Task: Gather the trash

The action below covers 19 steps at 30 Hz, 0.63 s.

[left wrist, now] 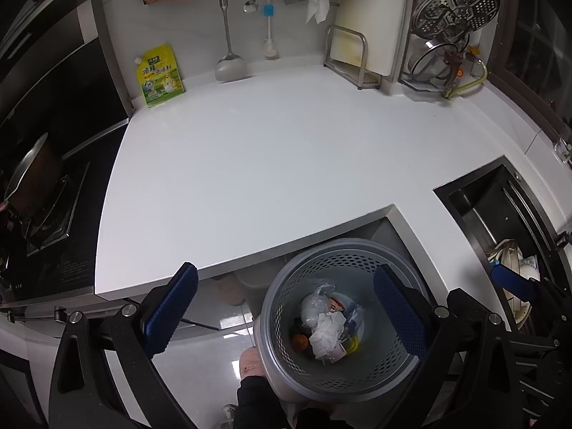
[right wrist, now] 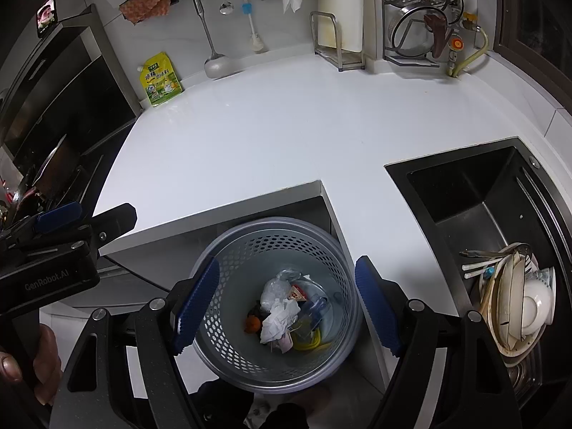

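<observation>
A grey perforated trash bin [left wrist: 343, 375] stands on the floor below the white counter's notch; it also shows in the right wrist view [right wrist: 250, 250]. Inside lie crumpled white paper [left wrist: 325, 332] [right wrist: 279, 318], a clear plastic bag [right wrist: 273, 291], an orange scrap [right wrist: 252, 323] and a yellow cord [right wrist: 307, 345]. My left gripper [left wrist: 286, 316] is open and empty, above the bin's left rim. My right gripper [right wrist: 287, 305] is open and empty, directly above the bin. The left gripper also appears at the left of the right wrist view [right wrist: 59, 216].
The white counter [left wrist: 268, 150] carries a yellow seasoning pouch [left wrist: 159, 75] at the back wall. A stove with a pot [left wrist: 32, 178] is left. A black sink [right wrist: 493, 221] with dirty dishes [right wrist: 514, 296] is right. Utensils and a dish rack [right wrist: 422, 10] line the back.
</observation>
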### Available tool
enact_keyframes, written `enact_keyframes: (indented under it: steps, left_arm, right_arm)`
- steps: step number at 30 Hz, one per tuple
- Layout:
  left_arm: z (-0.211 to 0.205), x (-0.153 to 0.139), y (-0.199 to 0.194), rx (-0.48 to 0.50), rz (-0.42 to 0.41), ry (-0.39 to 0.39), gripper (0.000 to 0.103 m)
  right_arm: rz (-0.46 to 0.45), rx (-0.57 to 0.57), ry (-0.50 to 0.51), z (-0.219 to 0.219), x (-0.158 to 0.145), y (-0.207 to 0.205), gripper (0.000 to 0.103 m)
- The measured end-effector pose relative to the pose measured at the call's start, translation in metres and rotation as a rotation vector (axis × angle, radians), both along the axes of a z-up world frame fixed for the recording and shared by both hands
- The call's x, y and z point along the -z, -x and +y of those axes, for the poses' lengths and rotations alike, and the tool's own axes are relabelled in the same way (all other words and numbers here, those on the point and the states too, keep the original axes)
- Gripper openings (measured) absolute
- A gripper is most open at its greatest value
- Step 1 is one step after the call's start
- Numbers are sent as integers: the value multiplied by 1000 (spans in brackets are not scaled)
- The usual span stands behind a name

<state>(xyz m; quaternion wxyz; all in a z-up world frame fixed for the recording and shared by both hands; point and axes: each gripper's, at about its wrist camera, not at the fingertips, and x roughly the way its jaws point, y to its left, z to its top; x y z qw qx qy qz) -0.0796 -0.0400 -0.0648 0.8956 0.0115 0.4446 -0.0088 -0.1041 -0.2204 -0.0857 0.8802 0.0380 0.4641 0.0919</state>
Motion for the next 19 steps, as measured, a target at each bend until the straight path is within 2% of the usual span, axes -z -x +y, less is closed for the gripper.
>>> enact_keyframes:
  steps: [19]
  left_arm:
    - [1, 2, -1, -1, 8, 7, 97]
  right_arm:
    - [-2, -1, 1, 2, -1, -1, 75]
